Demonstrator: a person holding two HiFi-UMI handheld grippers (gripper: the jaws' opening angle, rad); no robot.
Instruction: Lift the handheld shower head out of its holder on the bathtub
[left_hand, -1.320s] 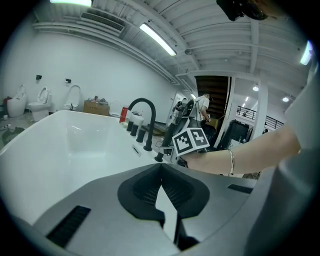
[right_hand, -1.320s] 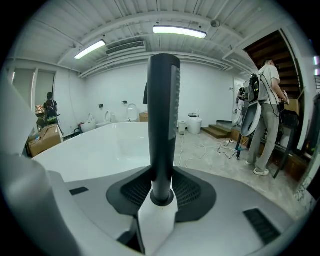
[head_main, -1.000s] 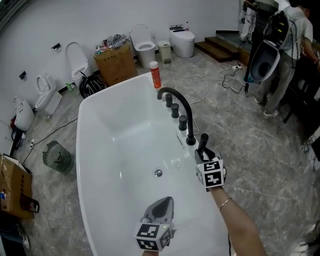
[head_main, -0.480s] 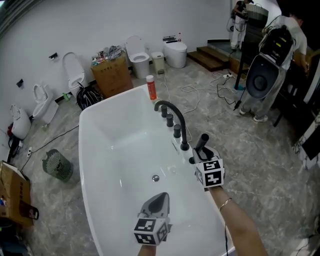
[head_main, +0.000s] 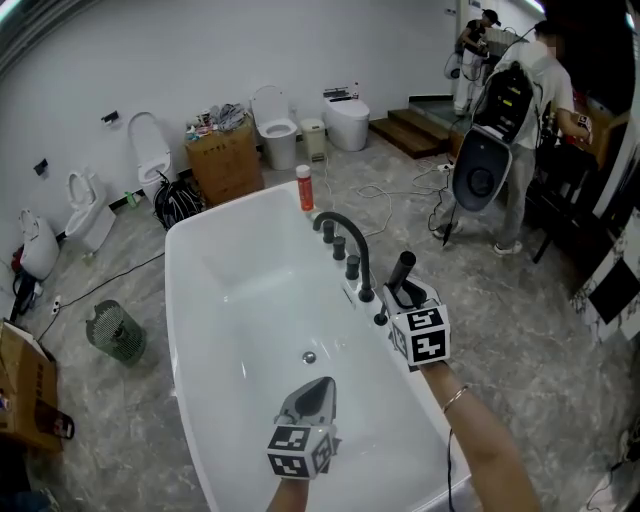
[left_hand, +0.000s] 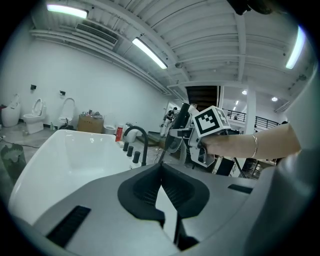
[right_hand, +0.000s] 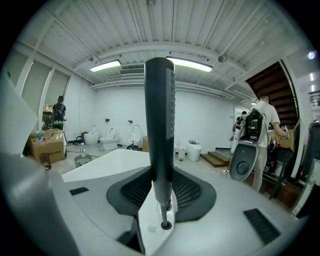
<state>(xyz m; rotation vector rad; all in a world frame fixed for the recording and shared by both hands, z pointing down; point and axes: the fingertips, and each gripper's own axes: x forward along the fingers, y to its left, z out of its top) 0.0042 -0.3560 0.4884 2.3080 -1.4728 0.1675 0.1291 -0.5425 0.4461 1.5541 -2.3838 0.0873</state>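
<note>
The black handheld shower head (head_main: 400, 270) stands upright in my right gripper (head_main: 405, 295), just right of the white bathtub's rim (head_main: 400, 400) and clear of the small black holder (head_main: 381, 318). In the right gripper view the shower head (right_hand: 160, 125) rises between the pads of the right gripper (right_hand: 161, 175), which is shut on it; a thin hose end hangs below. The black arched faucet (head_main: 345, 235) and its knobs line the rim behind. My left gripper (head_main: 318, 388) hovers over the tub, shut and empty. The left gripper (left_hand: 161, 167) looks toward the faucet (left_hand: 137, 136) and the raised shower head (left_hand: 182, 112).
A red bottle (head_main: 303, 187) stands on the tub's far rim. Toilets (head_main: 277, 118) and a cardboard box (head_main: 225, 150) line the back wall. A wire basket (head_main: 115, 330) sits left of the tub. Cables (head_main: 400, 190) cross the floor; a person (head_main: 515, 120) stands at the far right.
My right gripper has risen with the shower head, which now stands above its holder. The left gripper has also risen over the tub. Both kept their jaws as they were.
</note>
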